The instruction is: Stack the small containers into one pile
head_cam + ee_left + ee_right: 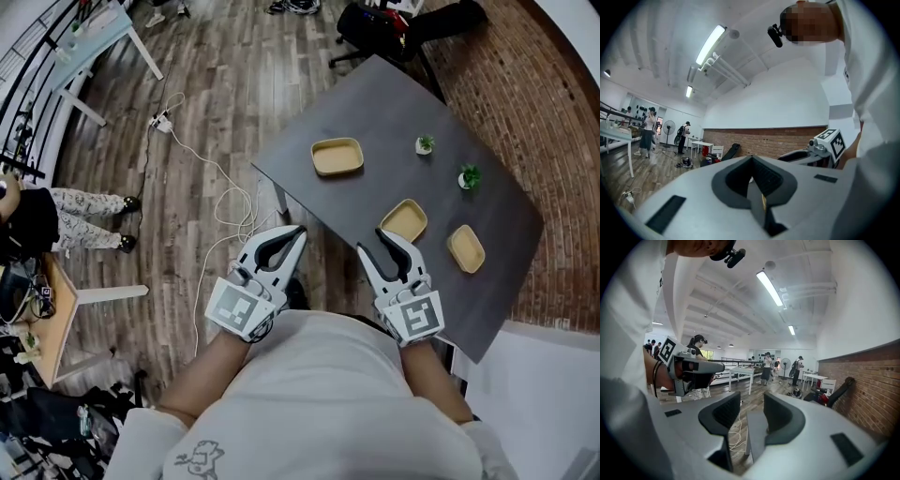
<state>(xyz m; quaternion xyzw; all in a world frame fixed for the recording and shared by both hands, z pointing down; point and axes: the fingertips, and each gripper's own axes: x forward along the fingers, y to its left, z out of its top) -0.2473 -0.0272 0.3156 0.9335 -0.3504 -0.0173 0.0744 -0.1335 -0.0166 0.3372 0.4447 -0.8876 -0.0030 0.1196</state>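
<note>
Three shallow tan containers lie apart on the dark grey table (375,103): one at the far left (337,157), one in the middle (404,220) and one at the right (466,248). My left gripper (296,232) is shut and empty, held over the floor just off the table's near left edge. My right gripper (378,244) is open and empty, at the table's near edge just short of the middle container. Both gripper views look out into the room and show no container: the left gripper (751,161) has its pads together, the right gripper (751,401) shows a gap.
Two tiny potted plants (426,144) (469,176) stand near the table's far right side. A white cable (225,202) and a power strip (162,121) lie on the wooden floor to the left. A white table (94,37) and a seated person (56,220) are farther left.
</note>
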